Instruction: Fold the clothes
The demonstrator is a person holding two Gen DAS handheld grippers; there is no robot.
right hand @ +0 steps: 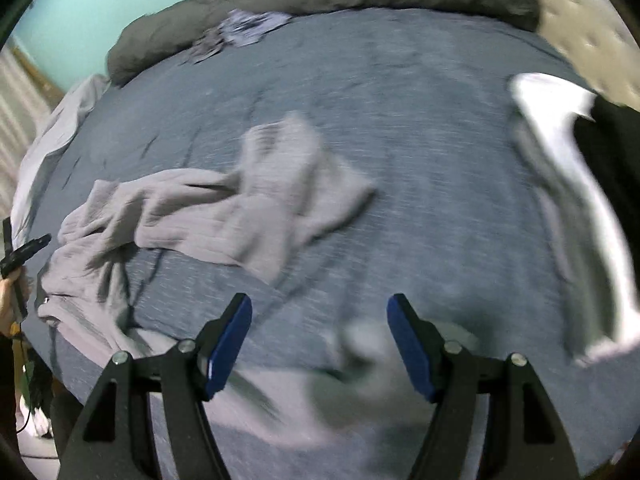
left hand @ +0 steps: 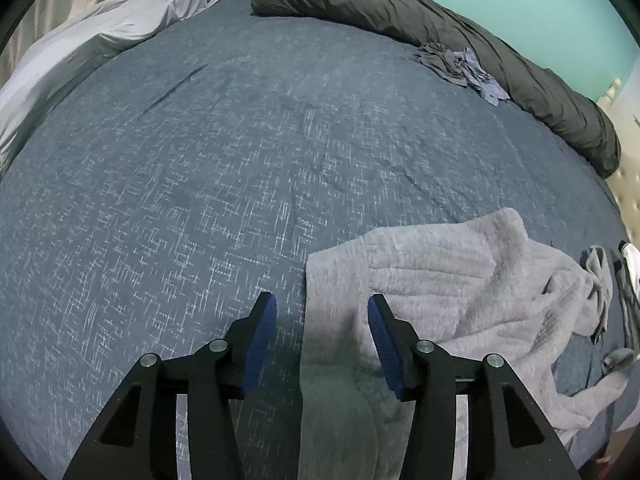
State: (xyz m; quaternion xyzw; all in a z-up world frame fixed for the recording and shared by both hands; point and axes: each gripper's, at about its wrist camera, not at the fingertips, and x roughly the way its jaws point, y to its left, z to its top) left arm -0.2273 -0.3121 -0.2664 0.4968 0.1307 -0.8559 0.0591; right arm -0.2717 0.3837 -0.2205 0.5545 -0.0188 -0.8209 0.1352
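A pale grey fleecy garment (left hand: 440,264) lies crumpled on the blue bed sheet (left hand: 200,180), with one long part running toward the near edge. My left gripper (left hand: 322,300) hovers open over that part's left edge; the cloth lies under the gap and the blue pads are clear of it. In the right wrist view, which is blurred, the same garment (right hand: 256,200) spreads across the left middle. My right gripper (right hand: 319,300) is open above the sheet, with a blurred pale bit of cloth (right hand: 360,344) below its jaws.
A dark grey duvet (left hand: 440,12) is rolled along the far edge, with a small heap of blue-grey clothes (left hand: 460,68) beside it. A light grey sheet (left hand: 100,32) is bunched at the far left. A white and black garment (right hand: 560,128) lies at the right.
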